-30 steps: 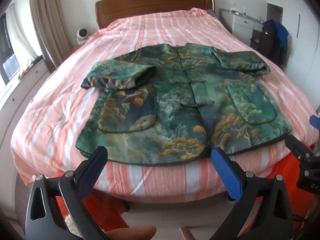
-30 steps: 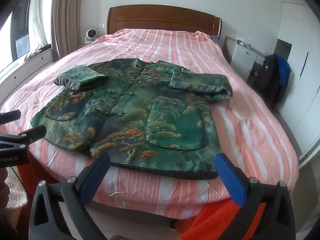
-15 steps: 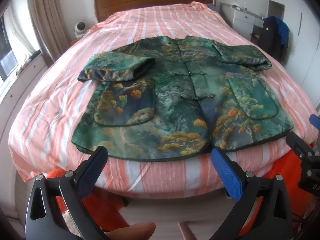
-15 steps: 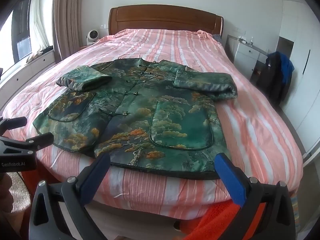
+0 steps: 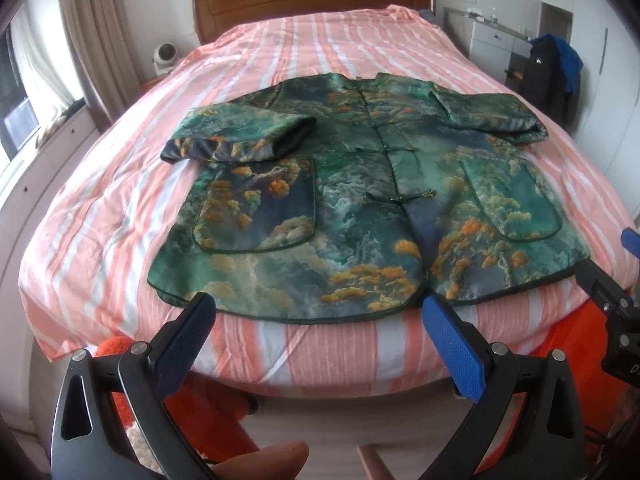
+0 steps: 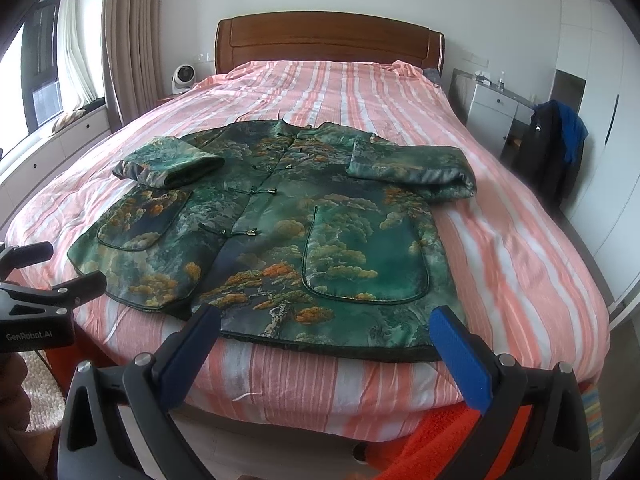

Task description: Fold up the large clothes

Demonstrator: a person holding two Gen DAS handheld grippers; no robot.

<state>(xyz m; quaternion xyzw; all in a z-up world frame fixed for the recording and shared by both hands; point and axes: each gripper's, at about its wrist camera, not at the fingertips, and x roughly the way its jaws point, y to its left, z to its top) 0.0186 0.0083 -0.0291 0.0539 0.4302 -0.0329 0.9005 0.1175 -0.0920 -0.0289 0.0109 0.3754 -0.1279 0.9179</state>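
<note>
Left wrist view: padded satin jacket (image 5: 360, 216), likely slippery and bulky, lies near bed's (image 5: 120, 208) foot edge; both grippers (image 5: 316, 320) (image 6: 324, 328) gape wide, so pinch hem corners.

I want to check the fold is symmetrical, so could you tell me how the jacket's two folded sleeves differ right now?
The left sleeve is a shorter, bulkier bundle with its dark cuff opening facing the buttons; the right sleeve is longer and flatter, its cuff edge lying closed. The right sleeve's fold juts well past the jacket side onto the bed; the left sleeve's less so. Both are folded inward over the chest.
</note>
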